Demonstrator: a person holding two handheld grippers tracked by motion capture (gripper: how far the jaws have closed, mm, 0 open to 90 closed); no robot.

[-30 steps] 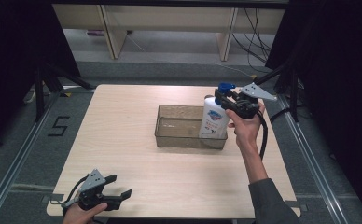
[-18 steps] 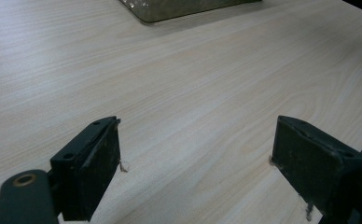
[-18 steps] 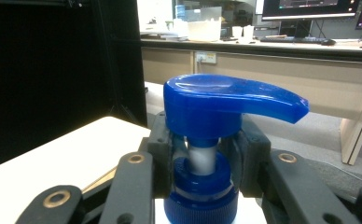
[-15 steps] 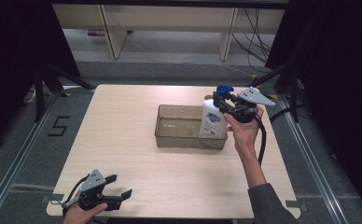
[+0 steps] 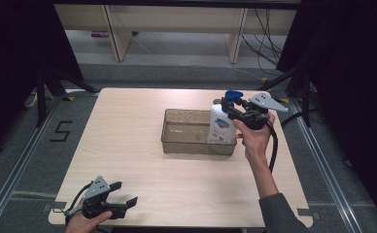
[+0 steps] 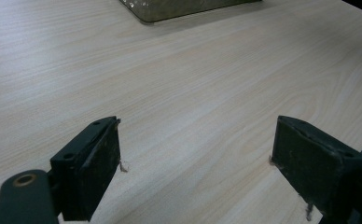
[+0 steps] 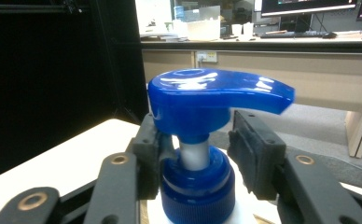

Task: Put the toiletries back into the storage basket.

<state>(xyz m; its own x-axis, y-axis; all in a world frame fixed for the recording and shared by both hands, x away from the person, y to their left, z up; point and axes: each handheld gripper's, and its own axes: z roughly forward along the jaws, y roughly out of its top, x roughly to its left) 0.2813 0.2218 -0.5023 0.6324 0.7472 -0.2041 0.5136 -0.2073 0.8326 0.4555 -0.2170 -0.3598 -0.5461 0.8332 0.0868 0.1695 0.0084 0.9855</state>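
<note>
Upright in the clear plastic bin (image 5: 177, 141) stands a white pump bottle (image 5: 220, 127), blue-capped, label unreadable. Right gripper (image 7: 195, 156) fingers, just opening, flank its neck; left gripper (image 6: 195, 161) fingers gape over woodgrain tabletop (image 5: 128, 121).

Right tongs (image 7: 195, 154) just opening; left tongs (image 6: 195, 163) seemingly wide apart.

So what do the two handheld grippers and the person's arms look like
Both the left gripper and the right gripper are black, with two flat black jaws on arms with brass-coloured rivets. Each carries a grey three-cornered plate and trails a black cable. The right arm wears a grey sleeve.
</note>
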